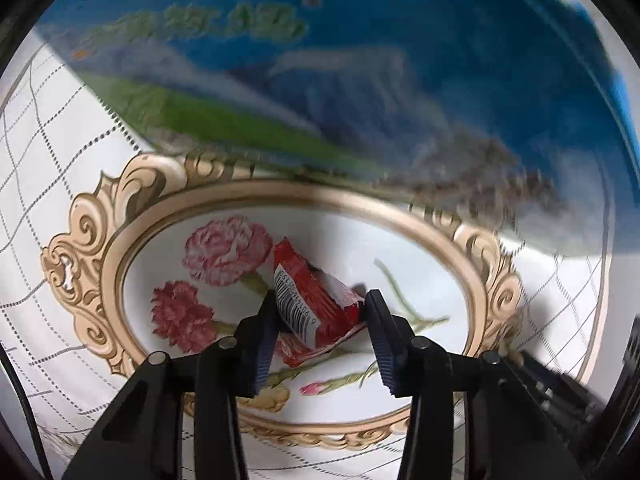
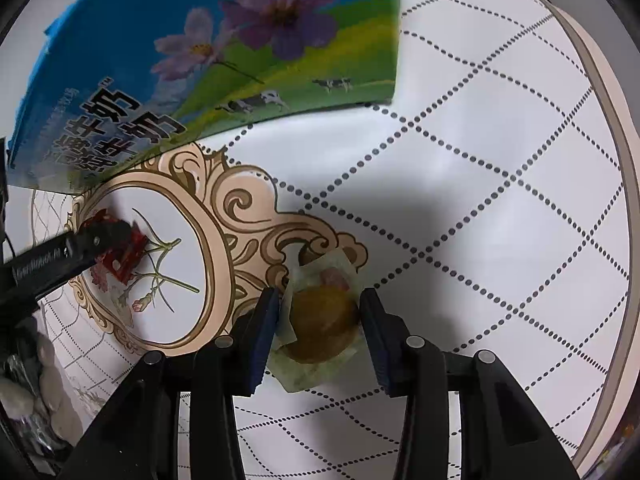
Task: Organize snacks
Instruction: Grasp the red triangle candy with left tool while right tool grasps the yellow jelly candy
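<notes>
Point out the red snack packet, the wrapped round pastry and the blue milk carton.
red snack packet [image 1: 304,300], left wrist view, on its barcode panel.
wrapped round pastry [image 2: 322,326], right wrist view, on the brown top.
blue milk carton [image 2: 276,32], right wrist view, on the printed purple flower.

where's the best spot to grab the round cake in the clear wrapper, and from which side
Grip the cake across its round middle, coming straight down from above, as the right gripper does with one finger on each side. It lies flat on the tablecloth, so only top and sides are free. The thin wrapper edges would likely crumple or slip; the domed body gives the pads something firm.
</notes>
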A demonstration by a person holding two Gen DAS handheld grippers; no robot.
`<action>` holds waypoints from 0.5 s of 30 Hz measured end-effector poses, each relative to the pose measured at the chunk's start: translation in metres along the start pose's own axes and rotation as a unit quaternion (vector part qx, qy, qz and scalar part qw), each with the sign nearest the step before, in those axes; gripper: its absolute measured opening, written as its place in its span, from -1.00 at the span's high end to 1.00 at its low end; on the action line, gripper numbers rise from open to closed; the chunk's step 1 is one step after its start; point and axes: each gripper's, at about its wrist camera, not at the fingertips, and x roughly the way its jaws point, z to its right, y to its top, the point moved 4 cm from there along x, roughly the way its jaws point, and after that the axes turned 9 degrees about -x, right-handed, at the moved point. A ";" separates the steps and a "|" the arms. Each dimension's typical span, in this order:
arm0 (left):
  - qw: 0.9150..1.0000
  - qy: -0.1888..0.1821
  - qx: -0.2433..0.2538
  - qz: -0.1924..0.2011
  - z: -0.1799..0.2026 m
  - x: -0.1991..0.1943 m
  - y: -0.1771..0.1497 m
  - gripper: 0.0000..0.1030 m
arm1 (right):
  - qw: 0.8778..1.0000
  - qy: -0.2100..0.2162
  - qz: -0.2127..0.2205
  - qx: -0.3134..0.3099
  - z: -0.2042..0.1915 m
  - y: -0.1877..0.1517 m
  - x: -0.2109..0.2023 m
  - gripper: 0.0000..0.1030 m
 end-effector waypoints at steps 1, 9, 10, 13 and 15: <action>1.000 0.002 0.007 -0.003 -0.001 -0.001 -0.010 0.23 | 1.000 0.001 -0.004 0.001 -0.001 0.000 0.003 0.11; 0.997 0.004 0.056 -0.061 -0.022 0.011 -0.102 0.23 | 0.998 0.017 -0.055 -0.040 -0.026 -0.039 0.020 0.12; 0.996 0.003 0.058 -0.069 -0.024 0.014 -0.111 0.23 | 0.997 0.019 -0.062 -0.046 -0.031 -0.047 0.023 0.12; 0.994 0.000 0.064 -0.093 -0.029 0.028 -0.129 0.21 | 0.994 0.021 -0.082 -0.063 -0.044 -0.070 0.032 0.12; 0.993 -0.004 0.057 -0.103 -0.032 0.037 -0.131 0.15 | 0.995 0.020 -0.083 -0.056 -0.047 -0.077 0.035 0.11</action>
